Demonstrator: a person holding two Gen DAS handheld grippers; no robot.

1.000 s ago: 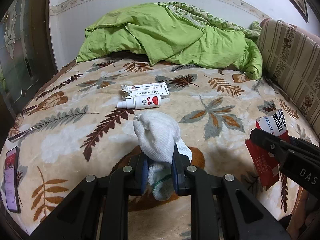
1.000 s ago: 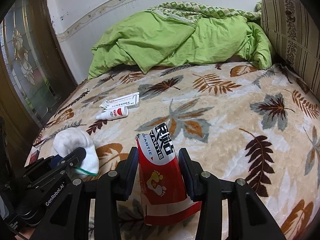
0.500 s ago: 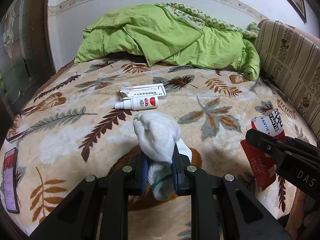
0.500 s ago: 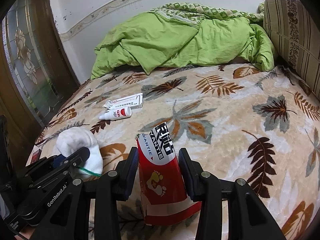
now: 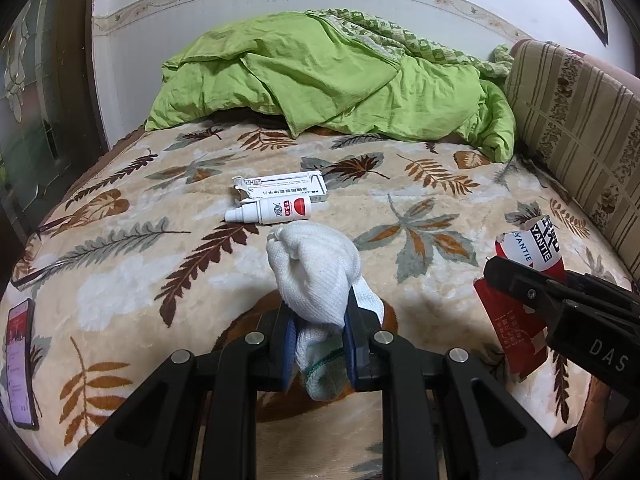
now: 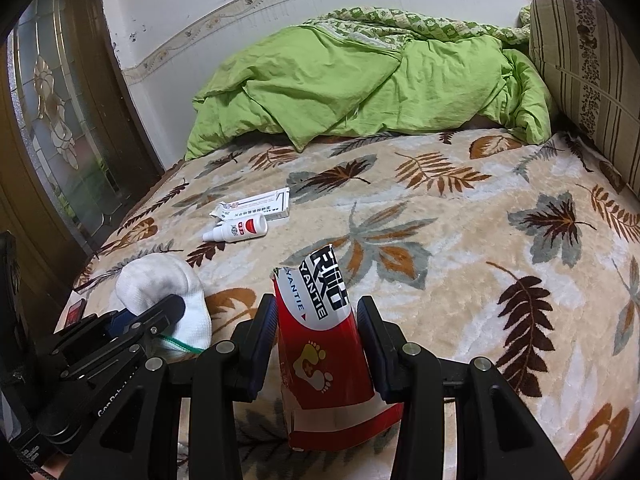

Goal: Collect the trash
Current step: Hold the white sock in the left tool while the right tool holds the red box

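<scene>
My left gripper [image 5: 318, 340] is shut on a white sock [image 5: 314, 272] with a green-trimmed cuff, held above the leaf-patterned bed blanket [image 5: 120, 264]. My right gripper [image 6: 318, 336] is shut on a torn red and white package [image 6: 320, 344] with a foot picture. Each gripper shows in the other's view: the right one with the package [image 5: 528, 256] at the right, the left one with the sock [image 6: 160, 284] at the lower left. A small white spray bottle [image 5: 276, 210] and a white medicine box [image 5: 280, 186] lie together on the blanket farther ahead.
A crumpled green quilt [image 5: 328, 80] fills the far end of the bed by the wall. A striped headboard cushion [image 5: 580, 120] runs along the right. A phone [image 5: 18, 360] lies at the bed's near left edge. A glass-panelled door [image 6: 52, 120] stands at the left.
Both grippers have drawn back and up a little from the bed, keeping hold of the sock and the package. The bottle and box have not moved.
</scene>
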